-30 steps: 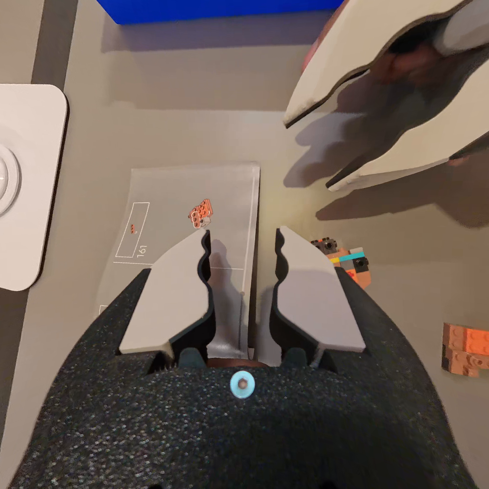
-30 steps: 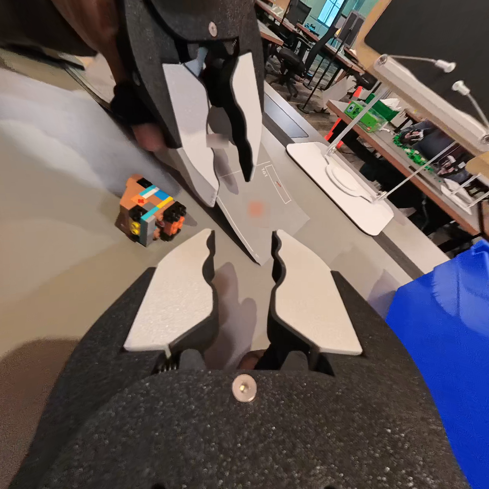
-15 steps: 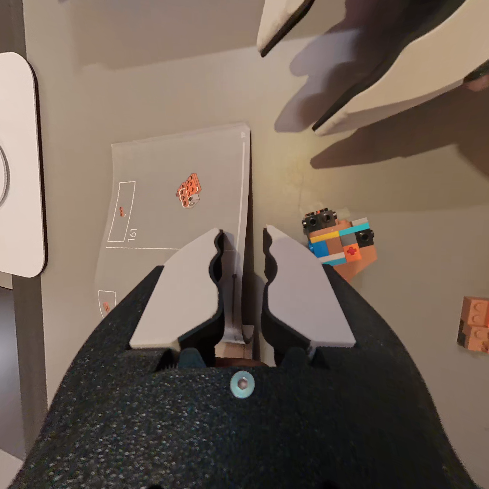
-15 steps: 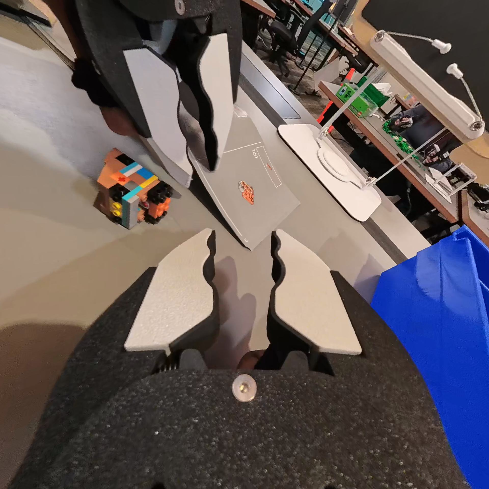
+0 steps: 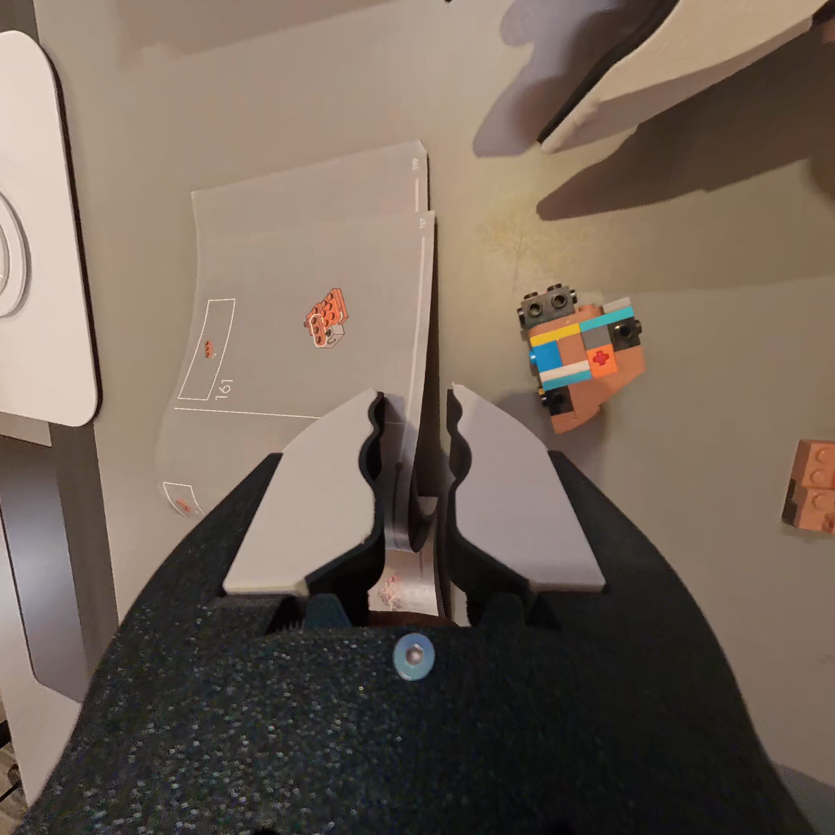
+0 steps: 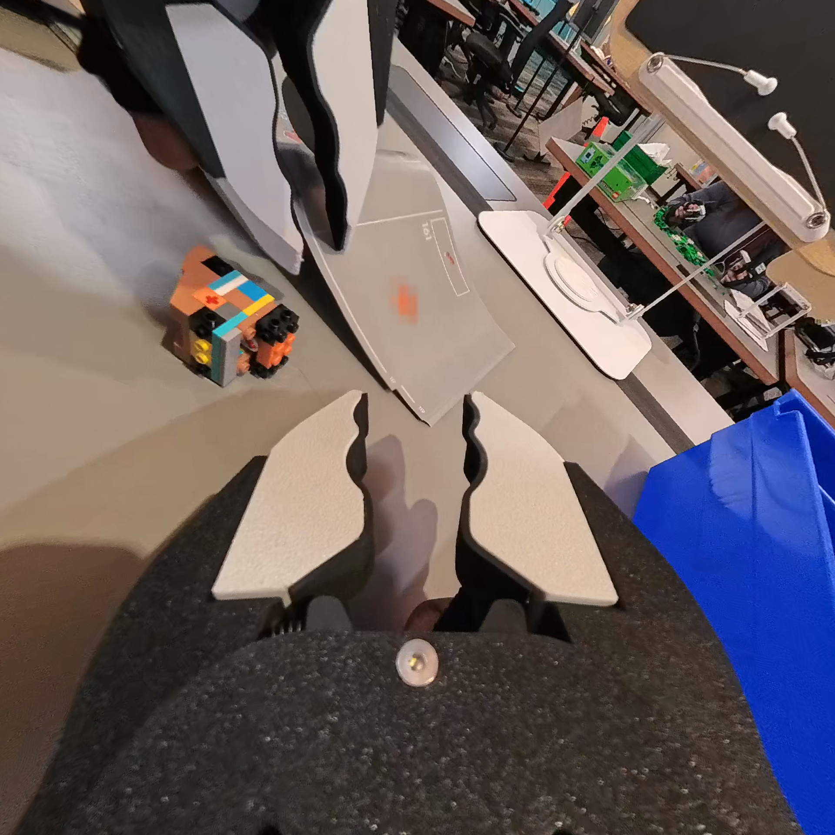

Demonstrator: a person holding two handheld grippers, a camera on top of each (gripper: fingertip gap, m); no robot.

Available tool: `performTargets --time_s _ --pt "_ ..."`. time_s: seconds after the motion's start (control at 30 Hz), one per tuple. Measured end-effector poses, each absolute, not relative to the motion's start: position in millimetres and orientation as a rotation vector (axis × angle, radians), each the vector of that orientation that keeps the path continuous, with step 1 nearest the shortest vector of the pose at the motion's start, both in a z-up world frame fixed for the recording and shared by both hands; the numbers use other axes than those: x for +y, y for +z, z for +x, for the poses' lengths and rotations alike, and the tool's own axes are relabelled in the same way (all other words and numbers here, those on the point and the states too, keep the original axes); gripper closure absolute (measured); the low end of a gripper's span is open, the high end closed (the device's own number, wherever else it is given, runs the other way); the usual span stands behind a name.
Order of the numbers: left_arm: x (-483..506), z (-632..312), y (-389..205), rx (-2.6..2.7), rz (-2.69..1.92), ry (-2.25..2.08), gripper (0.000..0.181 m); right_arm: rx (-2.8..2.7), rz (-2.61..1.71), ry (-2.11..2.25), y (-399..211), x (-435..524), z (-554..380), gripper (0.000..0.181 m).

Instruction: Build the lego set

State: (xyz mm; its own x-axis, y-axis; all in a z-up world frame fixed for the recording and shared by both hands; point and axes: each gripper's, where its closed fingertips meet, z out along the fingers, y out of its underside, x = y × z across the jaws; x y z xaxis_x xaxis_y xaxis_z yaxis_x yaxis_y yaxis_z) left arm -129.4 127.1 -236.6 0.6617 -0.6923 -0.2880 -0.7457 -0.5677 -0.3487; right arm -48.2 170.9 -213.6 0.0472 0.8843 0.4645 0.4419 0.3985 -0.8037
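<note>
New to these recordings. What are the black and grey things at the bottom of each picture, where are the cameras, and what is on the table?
There is no robot. A person holds a two-finger gripper in each hand, and each has a camera looking along its fingers. The left wrist view shows the left gripper above the grey table. The right wrist view shows the right gripper, empty, jaws apart. On the table are an instruction booklet, a small multicoloured lego model, a brown brick cluster, a blue bin and a white stand base. The left jaws stand around lifted booklet pages; whether they pinch them is unclear.
</note>
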Motion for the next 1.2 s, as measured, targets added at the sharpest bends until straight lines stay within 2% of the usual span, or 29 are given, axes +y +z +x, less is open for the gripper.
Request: performTargets --time_s 1.2 --pt "86 -186 -212 0.868 -2.366 0.363 0.152 -1.598 -1.19 0.45 -218 170 -49 0.142"
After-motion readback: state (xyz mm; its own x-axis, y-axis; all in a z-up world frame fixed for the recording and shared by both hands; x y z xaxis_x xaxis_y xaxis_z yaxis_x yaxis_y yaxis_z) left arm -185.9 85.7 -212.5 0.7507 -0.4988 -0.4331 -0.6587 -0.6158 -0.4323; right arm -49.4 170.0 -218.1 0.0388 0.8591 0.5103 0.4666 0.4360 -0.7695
